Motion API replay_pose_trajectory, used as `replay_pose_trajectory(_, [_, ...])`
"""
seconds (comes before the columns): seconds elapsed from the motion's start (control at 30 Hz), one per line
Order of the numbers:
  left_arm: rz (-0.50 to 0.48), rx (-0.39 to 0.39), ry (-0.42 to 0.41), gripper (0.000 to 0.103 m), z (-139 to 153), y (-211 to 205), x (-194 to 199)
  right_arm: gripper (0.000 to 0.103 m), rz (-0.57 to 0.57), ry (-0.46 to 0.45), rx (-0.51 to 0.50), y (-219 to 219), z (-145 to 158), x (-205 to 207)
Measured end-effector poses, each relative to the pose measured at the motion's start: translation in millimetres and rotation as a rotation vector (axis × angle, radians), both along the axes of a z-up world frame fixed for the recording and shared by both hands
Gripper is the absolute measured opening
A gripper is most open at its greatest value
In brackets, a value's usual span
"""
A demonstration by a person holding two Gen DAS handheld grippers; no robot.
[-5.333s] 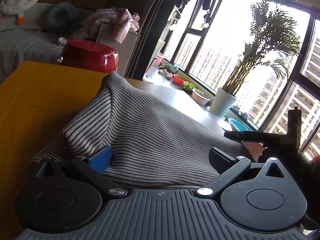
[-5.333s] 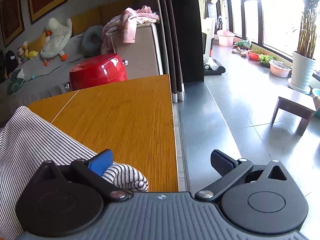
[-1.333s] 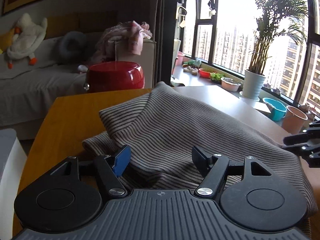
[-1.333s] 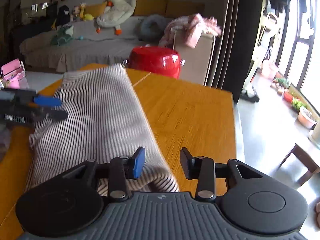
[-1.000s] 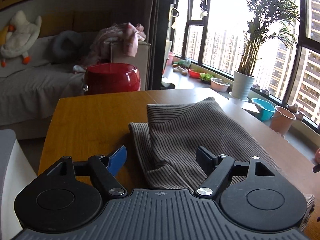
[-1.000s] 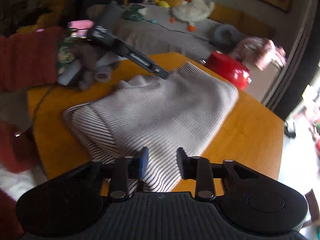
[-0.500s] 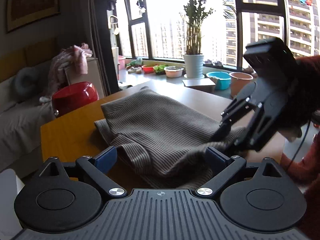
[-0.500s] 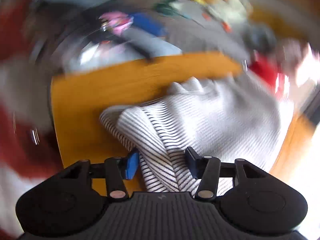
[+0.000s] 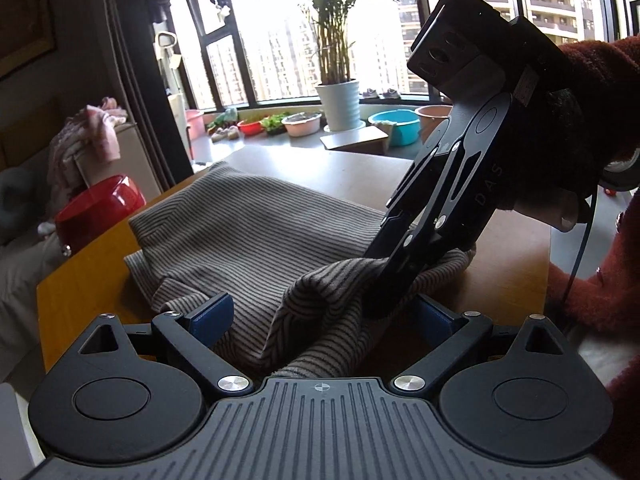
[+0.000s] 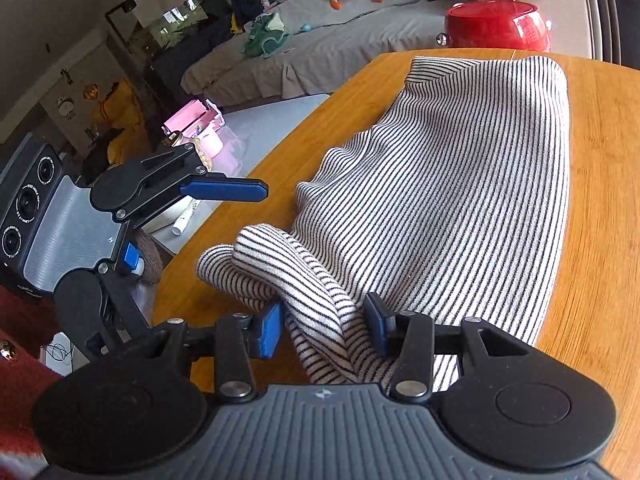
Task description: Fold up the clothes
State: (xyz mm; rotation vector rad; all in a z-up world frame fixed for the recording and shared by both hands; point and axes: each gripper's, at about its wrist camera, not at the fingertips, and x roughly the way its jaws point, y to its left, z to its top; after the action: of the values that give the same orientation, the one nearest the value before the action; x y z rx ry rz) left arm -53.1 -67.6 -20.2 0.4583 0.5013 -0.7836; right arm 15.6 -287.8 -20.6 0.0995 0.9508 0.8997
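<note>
Striped top lies partly folded on table, soft, limp knit, likely light; right gripper pinches its bunched near corner, left gripper spread wide beside it, so hems and corners look the best holds.

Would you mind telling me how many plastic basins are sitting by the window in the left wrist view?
5 that I can see: a pink one far left, red, pale pink, turquoise, and terracotta partly behind the right gripper. Others may be hidden.
</note>
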Motion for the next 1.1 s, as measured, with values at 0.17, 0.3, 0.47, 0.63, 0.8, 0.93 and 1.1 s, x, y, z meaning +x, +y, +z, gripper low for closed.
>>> replay_pose_trajectory(0.17, [0.015, 0.054, -0.017, 0.099, -9, 1, 13, 0.043, 0.003, 0.002, -0.001, 4, -1, 4])
replay_pose_trajectory(0.3, [-0.017, 0.094, -0.024, 0.100, -21, -8, 23, 0.043, 0.012, 0.010, -0.007, 4, 1, 5])
replay_pose_trajectory(0.47, [-0.104, 0.133, -0.064, 0.086, -33, -29, 24, 0.043, -0.001, 0.059, 0.019, -3, 4, 9])
replay_pose_trajectory(0.63, [-0.098, 0.036, 0.011, 0.053, -31, -29, 35, 0.042, -0.038, -0.053, -0.037, -19, 22, -4])
replay_pose_trajectory(0.8, [-0.037, -0.115, 0.150, 0.048, -22, -14, 55, 0.067, -0.035, -0.374, -0.235, -32, 49, -41])
replay_pose_trajectory(0.93, [0.008, -0.221, 0.251, 0.047, -18, -1, 71, 0.073, 0.033, -0.575, -0.407, -31, 47, -71])
replay_pose_trajectory(1.1, [0.060, -0.340, 0.371, 0.047, -17, 16, 88, 0.083, 0.133, -0.726, -0.513, -1, 23, -86])
